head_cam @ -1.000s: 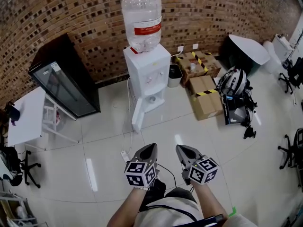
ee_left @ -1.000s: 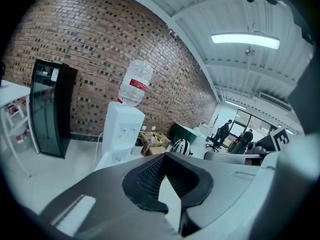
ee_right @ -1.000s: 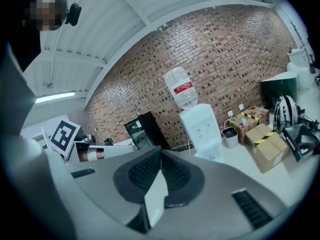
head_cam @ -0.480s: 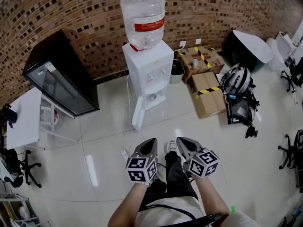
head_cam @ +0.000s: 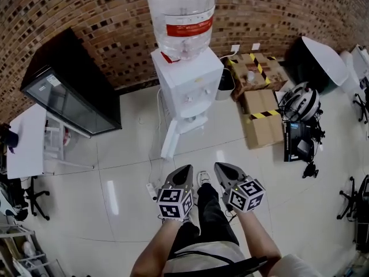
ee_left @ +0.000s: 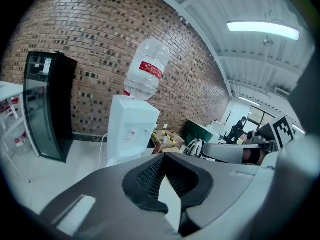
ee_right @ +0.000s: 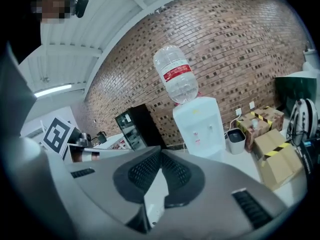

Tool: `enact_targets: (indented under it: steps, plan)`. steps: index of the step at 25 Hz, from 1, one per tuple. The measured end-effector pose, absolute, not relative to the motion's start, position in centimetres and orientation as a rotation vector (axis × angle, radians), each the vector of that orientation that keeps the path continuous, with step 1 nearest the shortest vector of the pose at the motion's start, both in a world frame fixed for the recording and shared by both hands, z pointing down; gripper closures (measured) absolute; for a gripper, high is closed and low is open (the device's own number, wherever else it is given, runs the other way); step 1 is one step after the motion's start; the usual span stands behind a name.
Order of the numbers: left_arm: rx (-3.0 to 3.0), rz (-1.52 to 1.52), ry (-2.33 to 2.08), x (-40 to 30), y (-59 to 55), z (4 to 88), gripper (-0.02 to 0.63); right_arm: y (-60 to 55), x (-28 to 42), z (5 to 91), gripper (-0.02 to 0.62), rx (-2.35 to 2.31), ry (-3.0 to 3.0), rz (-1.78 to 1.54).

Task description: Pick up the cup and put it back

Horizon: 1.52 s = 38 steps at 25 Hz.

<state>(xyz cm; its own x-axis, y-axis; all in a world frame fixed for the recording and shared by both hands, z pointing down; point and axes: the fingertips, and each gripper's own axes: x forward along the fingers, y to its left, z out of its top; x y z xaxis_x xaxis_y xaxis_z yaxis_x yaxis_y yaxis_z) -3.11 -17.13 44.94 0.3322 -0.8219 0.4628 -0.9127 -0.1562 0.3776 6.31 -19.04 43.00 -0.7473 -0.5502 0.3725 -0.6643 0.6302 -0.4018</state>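
Observation:
A white water dispenser [head_cam: 187, 82] with a large clear bottle [head_cam: 181, 16] stands against the brick wall, straight ahead of me. It also shows in the left gripper view [ee_left: 131, 129] and the right gripper view [ee_right: 200, 126]. A small white cup-like thing [head_cam: 249, 77] sits on the taped cardboard box to its right [ee_right: 255, 123]. My left gripper [head_cam: 185, 168] and right gripper [head_cam: 218, 165] are held side by side above the floor, well short of the dispenser. Both point at it, and both are shut and hold nothing [ee_left: 163, 156] [ee_right: 160, 151].
A black glass-door cabinet [head_cam: 66, 91] stands left of the dispenser, with a white table [head_cam: 26, 140] beside it. Right of the dispenser are a small bin [head_cam: 226, 85], cardboard boxes [head_cam: 262, 117], a helmet [head_cam: 300, 103] and gear. A cable and power strip [head_cam: 151, 189] lie on the floor.
The person has walked toward the dispenser, which now looks larger and nearer. Both grippers came forward with them, side by side and still shut.

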Motion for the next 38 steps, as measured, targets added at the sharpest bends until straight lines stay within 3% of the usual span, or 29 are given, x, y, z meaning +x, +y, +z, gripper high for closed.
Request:
enact_targets:
  steps: [6, 7, 15, 19, 25, 34, 38]
  plan:
    - [1.975, 0.212, -1.533, -3.2, -22.5, 48.9, 0.603, -25.2, 6.4, 47.9, 0.568, 0.985, -2.601, 0.782]
    - [1.972, 0.219, -1.535, -3.4, -23.3, 49.9, 0.603, -26.2, 6.2, 49.1, 0.522, 0.979, -2.594, 0.780]
    - [1.928, 0.285, -1.512, -4.5, -26.9, 62.6, 0.603, -32.5, 4.5, 63.9, 0.424, 0.910, -2.516, 0.649]
    - [1.931, 0.292, -1.512, -4.9, -29.0, 70.5, 0.603, -36.1, 3.5, 72.7, 0.281, 0.914, -2.481, 0.572]
    - [1.944, 0.237, -1.514, -5.3, -33.2, 81.0, 0.603, -42.7, 2.6, 85.7, 0.206, 0.963, -2.437, 0.540]
    - [2.061, 0.252, -1.509, -5.2, -40.4, 91.7, 0.603, -50.8, -0.1, 100.2, 0.117, 1.024, -2.422, 0.600]
    - [2.063, 0.261, -1.524, -5.6, -42.8, 94.6, 0.603, -53.4, -2.2, 104.1, 0.117, 1.022, -2.420, 0.569]
